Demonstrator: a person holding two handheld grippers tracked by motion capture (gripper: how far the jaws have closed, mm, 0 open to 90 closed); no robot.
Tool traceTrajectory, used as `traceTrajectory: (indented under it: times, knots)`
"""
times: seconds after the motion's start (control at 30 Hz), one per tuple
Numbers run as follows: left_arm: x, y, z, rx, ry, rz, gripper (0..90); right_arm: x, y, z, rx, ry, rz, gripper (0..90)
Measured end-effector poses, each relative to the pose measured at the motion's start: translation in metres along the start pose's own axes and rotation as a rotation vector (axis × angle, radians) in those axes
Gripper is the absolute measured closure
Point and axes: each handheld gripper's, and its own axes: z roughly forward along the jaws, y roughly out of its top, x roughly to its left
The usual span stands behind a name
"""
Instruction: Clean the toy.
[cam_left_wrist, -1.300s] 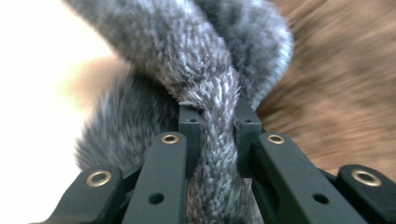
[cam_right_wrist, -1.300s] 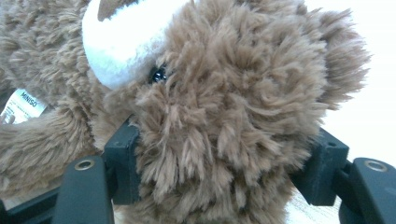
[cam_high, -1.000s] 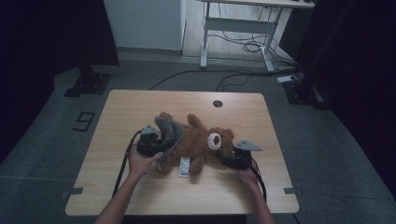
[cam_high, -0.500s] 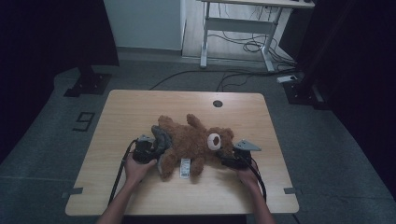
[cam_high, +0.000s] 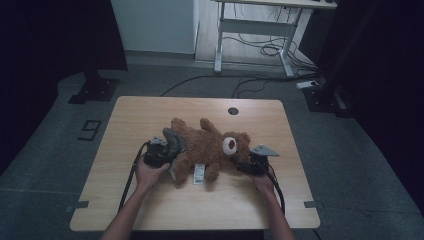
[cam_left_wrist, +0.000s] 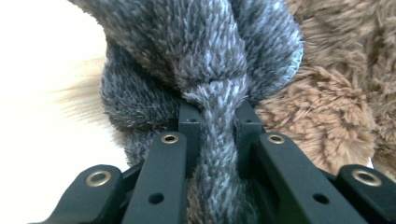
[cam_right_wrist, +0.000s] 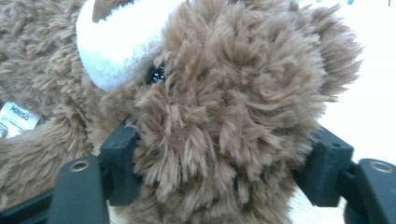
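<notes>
A brown bear (cam_high: 212, 147) is laid on its back near the middle of the table (cam_high: 150, 112), its head toward the right gripper (cam_high: 246, 165) and its legs toward the left gripper (cam_high: 165, 152). A grey cloth (cam_high: 174, 142) is draped over the bear's lower body, at the left end of the toy as the high view shows it.

In the left gripper view the cloth (cam_left_wrist: 219, 93) is gathered into a narrow twist and pinched between the two black jaws, which stand close together and are clamped on it. Brown fur of the bear (cam_left_wrist: 336, 84) is seen just beside the cloth, to the right of the jaws.

In the right gripper view the bear's head (cam_right_wrist: 224, 116) is set between the jaws, one at each side of it. The jaws have just been opening, and both are still met by the fur, so the head is gripped across its width. A white muzzle (cam_right_wrist: 116, 42) and a shiny black eye (cam_right_wrist: 155, 74) are seen above the jaws.

A white tag (cam_right_wrist: 16, 119) is sewn to the bear's side, and the word MINISO is printed on it. The same tag (cam_high: 199, 173) is seen in the high view, lying on the table below the bear's belly; its print cannot be read there.
</notes>
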Motion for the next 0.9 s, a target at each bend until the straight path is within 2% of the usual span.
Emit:
traceTrajectory:
  times: [0.13,0.33,0.5,0.7,0.9]
  knots:
    - [0.0,-0.005,-0.013,-0.032,0.017,0.014,76.6,0.005,0.005,-0.009,-0.039,-0.009,-0.006,20.9]
    - [0.003,-0.01,-0.042,-0.073,0.043,0.035,77.0,0.004,0.013,-0.033,-0.156,-0.025,0.056,20.7]
    - [0.013,-0.032,-0.063,-0.065,0.072,0.027,77.2,0.003,0.011,-0.047,-0.157,-0.029,0.046,20.7]
    - [0.025,-0.062,-0.088,-0.061,0.114,0.022,77.1,0.006,0.006,-0.052,-0.133,-0.018,0.033,21.0]
    - [0.034,-0.089,-0.099,-0.009,0.15,0.032,76.3,0.009,-0.003,-0.056,-0.098,-0.025,0.029,21.5]
